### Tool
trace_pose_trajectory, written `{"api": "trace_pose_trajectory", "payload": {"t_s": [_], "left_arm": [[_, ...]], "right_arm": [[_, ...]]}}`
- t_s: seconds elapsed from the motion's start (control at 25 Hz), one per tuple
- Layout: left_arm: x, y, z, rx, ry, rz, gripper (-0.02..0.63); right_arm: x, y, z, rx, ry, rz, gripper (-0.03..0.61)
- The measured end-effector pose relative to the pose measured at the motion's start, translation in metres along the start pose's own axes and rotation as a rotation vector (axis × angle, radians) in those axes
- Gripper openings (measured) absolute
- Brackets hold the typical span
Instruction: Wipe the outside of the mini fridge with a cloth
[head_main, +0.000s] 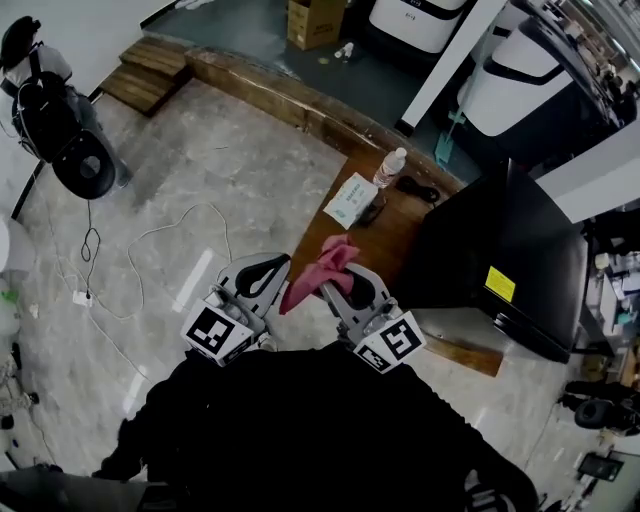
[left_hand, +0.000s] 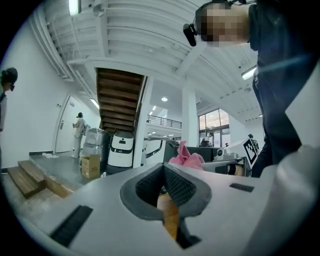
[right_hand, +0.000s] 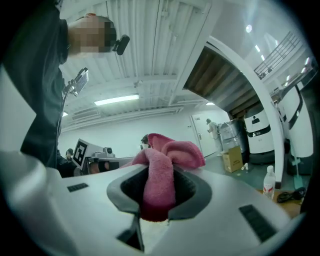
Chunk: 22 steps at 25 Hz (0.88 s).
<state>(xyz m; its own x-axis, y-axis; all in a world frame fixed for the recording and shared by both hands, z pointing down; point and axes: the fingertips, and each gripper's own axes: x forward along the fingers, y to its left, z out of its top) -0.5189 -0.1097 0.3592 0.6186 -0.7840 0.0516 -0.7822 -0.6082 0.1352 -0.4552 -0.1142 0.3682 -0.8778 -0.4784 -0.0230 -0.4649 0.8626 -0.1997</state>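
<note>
Our right tool (right_hand: 159, 197) pinches the pink cloth (right_hand: 167, 150); our left tool (left_hand: 164, 189) is pressed together, empty. The mini fridge (head_main: 500, 265) stands well apart on the table (head_main: 385, 240) (its door seemingly closed). Held by one bunched fold, the cloth could slip free once we rub.

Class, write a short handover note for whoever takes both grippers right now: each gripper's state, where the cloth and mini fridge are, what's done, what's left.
Left gripper: shut, nothing in it, held beside the right one.
Right gripper: shut on the pink cloth, which bunches above the jaws.
Mini fridge: black, on the wooden table, ahead and to the right; the cloth is clear of it.
Done: cloth in hand.
Left: all the wiping.
</note>
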Motion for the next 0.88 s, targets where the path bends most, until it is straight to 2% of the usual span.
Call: {"api": "trace_pose_trajectory", "payload": {"t_s": [0.16,0.28,0.48,0.68,0.8,0.88], "left_arm": [[0.008,0.035,-0.005,-0.009,0.021,-0.106,0.006],[0.034,0.042,-0.009,-0.011,0.033,-0.218,0.006],[0.092,0.012,0.002,0.012,0.015,-0.374,0.006],[0.142,-0.029,0.015,0.053,0.025,-0.483,0.006],[0.17,-0.045,0.013,0.091,0.071,-0.519,0.006],[0.19,-0.053,0.01,0.089,0.097,-0.537,0.006]], "right_arm": [[0.022,-0.008,-0.007,0.037,-0.032,-0.138,0.097],[0.012,-0.023,-0.007,0.091,-0.052,-0.277,0.097],[-0.031,-0.064,0.008,0.143,-0.118,-0.452,0.097],[-0.075,-0.11,0.03,0.228,-0.259,-0.578,0.097],[-0.101,-0.131,0.046,0.261,-0.35,-0.638,0.097],[-0.115,-0.141,0.05,0.272,-0.392,-0.658,0.097]]}}
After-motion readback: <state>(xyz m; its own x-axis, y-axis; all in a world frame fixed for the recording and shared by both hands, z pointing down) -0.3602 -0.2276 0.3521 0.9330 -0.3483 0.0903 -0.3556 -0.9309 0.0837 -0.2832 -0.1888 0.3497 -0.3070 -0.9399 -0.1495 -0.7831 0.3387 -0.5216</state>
